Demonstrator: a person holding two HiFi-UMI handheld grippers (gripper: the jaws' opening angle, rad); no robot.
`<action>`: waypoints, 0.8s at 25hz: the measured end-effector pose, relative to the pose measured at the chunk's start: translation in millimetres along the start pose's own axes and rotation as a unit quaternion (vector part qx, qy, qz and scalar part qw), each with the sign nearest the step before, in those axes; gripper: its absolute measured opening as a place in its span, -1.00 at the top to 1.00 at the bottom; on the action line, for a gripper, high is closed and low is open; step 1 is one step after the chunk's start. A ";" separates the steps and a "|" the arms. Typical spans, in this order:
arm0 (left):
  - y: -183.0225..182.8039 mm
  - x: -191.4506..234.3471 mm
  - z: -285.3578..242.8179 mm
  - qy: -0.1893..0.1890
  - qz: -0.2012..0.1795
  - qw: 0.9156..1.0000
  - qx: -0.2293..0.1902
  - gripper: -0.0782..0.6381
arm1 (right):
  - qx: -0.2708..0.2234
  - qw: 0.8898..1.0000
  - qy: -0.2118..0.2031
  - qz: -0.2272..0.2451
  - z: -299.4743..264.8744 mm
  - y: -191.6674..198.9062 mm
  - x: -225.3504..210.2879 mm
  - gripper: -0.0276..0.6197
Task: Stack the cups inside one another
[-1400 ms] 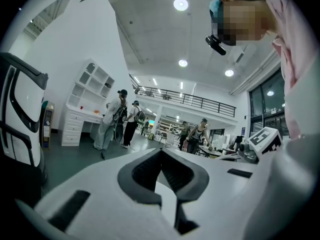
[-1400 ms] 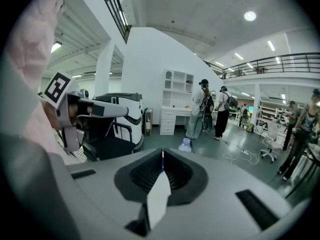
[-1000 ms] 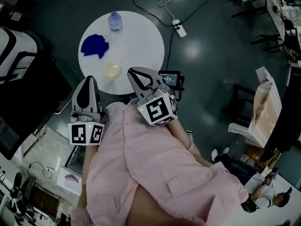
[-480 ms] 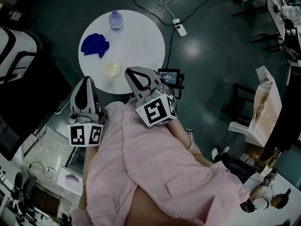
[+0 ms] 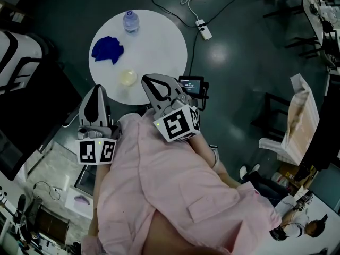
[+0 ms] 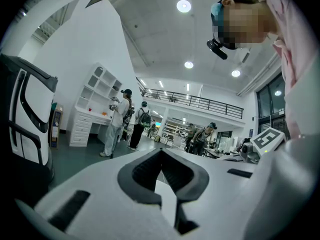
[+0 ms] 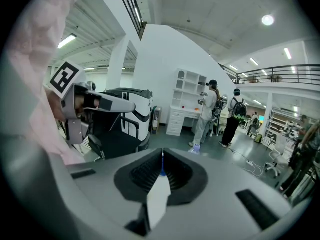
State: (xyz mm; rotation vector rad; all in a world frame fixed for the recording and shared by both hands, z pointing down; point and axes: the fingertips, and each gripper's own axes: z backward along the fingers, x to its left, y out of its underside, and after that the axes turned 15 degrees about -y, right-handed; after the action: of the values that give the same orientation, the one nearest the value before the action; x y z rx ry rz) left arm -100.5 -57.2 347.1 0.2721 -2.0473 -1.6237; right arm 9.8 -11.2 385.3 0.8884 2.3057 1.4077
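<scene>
White round counter (image 5: pixel 159 47) carries a single pale, see-through cup shape (image 5: pixel 127 78) near its front edge, with a blue cloth (image 5: pixel 107 50) and a water bottle (image 5: pixel 130 21) further back. No loose cups show anywhere else. That suggests the cups may already sit nested in one stack, but the head view is too small to tell one cup from several. The left hand-held gripper (image 5: pixel 99 88) is pulled in by the person's pink top, off the counter's edge, jaws together and holding nothing. The right hand-held gripper (image 5: pixel 145 79) hangs just beside the cup shape without touching it, also closed and empty. If the nesting is done, nothing remains
</scene>
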 end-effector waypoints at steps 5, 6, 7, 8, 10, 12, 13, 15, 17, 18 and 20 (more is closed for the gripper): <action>0.4 0.8 -0.3 -0.001 0.000 1.000 -0.001 0.76 | 0.000 1.000 -0.002 -0.001 -1.3 0.8 -0.2 0.82; 0.8 1.4 -0.2 -0.001 0.000 1.000 -0.001 0.76 | 0.000 1.000 -0.002 -0.001 -1.8 1.2 0.0 0.82; 1.0 1.8 -0.1 -0.002 0.000 1.000 -0.001 0.76 | 0.000 1.000 -0.002 -0.001 -2.2 1.4 0.1 0.82; 0.9 2.1 0.0 -0.002 0.001 1.000 -0.001 0.76 | 0.000 1.000 -0.003 -0.001 -2.4 1.3 0.1 0.82; 0.2 2.7 -0.2 -0.003 0.001 1.000 -0.002 0.76 | 0.000 1.000 -0.002 -0.001 -2.8 0.6 -0.4 0.82; 0.1 3.6 -0.4 -0.004 0.001 1.000 -0.001 0.76 | 0.000 1.000 -0.002 -0.002 -3.3 0.2 -0.9 0.82; 0.5 4.1 -0.7 -0.005 0.002 1.000 -0.001 0.76 | 0.000 1.000 -0.002 -0.002 -3.8 0.4 -1.1 0.82; 1.4 5.2 -1.3 -0.005 0.003 1.000 0.000 0.76 | 0.001 1.000 -0.003 -0.002 -5.0 1.0 -1.2 0.82; 2.2 5.6 -1.2 -0.006 0.004 1.000 0.001 0.76 | 0.002 1.000 -0.004 -0.002 -5.7 1.7 -0.8 0.82; 2.4 5.6 -1.0 -0.006 0.004 1.000 0.001 0.76 | 0.003 1.000 -0.004 -0.002 -5.8 2.0 -0.5 0.82; 2.3 5.3 -0.5 -0.006 0.005 1.000 0.002 0.76 | 0.004 1.000 -0.005 -0.002 -5.5 2.2 -0.2 0.82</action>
State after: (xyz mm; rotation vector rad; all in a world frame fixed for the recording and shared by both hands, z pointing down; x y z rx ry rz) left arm -104.4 -59.4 350.8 0.2529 -2.0570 -1.6193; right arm 7.7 -14.4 389.8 0.8895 2.3060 1.3908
